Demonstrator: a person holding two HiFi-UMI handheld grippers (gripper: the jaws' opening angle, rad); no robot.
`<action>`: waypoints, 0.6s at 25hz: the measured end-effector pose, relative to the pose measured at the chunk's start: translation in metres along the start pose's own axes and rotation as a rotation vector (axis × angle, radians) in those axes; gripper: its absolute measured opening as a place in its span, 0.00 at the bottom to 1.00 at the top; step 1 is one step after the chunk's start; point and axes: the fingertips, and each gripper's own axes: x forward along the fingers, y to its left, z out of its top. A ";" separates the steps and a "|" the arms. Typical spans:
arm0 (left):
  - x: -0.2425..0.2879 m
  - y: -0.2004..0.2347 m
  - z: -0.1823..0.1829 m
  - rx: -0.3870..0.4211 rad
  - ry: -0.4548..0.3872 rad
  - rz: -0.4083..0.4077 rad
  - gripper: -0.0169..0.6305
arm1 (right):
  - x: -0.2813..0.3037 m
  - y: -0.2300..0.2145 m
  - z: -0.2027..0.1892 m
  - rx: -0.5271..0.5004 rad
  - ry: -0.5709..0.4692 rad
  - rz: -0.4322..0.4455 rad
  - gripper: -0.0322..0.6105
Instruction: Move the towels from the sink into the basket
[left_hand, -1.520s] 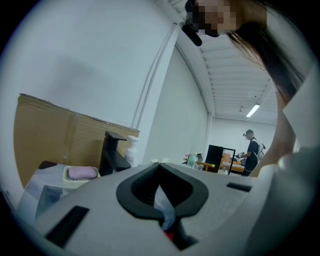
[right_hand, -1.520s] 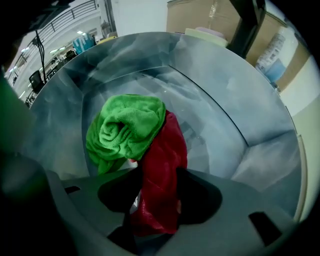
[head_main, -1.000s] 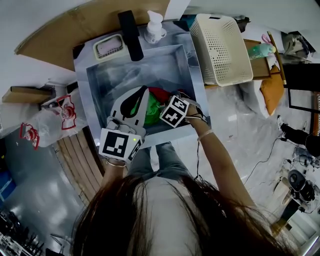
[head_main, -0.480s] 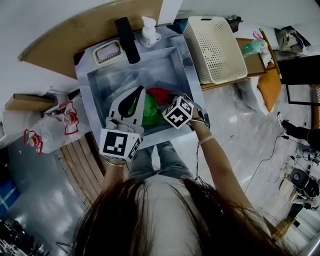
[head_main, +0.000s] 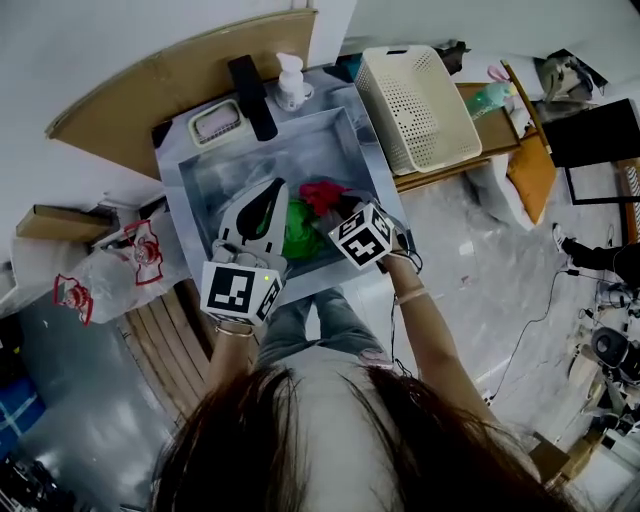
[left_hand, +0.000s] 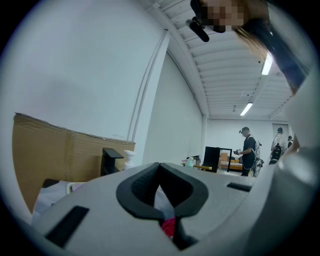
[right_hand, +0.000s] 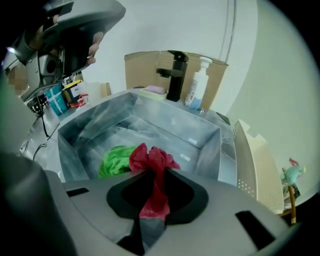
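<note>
Right gripper (right_hand: 154, 194): jaws clamped on a fold of the red towel (right_hand: 150, 159), cloth running down through the gap between the pads. The towel is in the near right part of the sink (right_hand: 210, 145), bunched into a peak at my jaws. The green towel (right_hand: 116, 159) lies crumpled just beside it at 9 o'clock, on the sink floor. Left gripper (left_hand: 166, 215): jaws together, nothing in them that I can see; the sliver of red showing through the slit looks like the towel beyond. The white perforated basket (head_main: 420, 100) stands outside the sink at about 1 o'clock. Handling judgement: thin, limp, light cloth with no stiffness, so it should drape and trail below the grip. A pinch on a gathered fold, as now, suits it better than an edge. Main risk is the loose tail catching on the sink rim or dragging the green towel along.
</note>
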 end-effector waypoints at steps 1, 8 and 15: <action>0.000 0.000 0.001 -0.001 -0.002 -0.002 0.04 | -0.003 -0.001 0.002 0.014 -0.012 -0.007 0.18; 0.000 -0.005 0.012 0.003 -0.016 -0.035 0.04 | -0.029 -0.006 0.020 0.118 -0.102 -0.049 0.18; 0.000 -0.003 0.020 -0.001 -0.027 -0.045 0.04 | -0.051 -0.009 0.038 0.201 -0.209 -0.062 0.18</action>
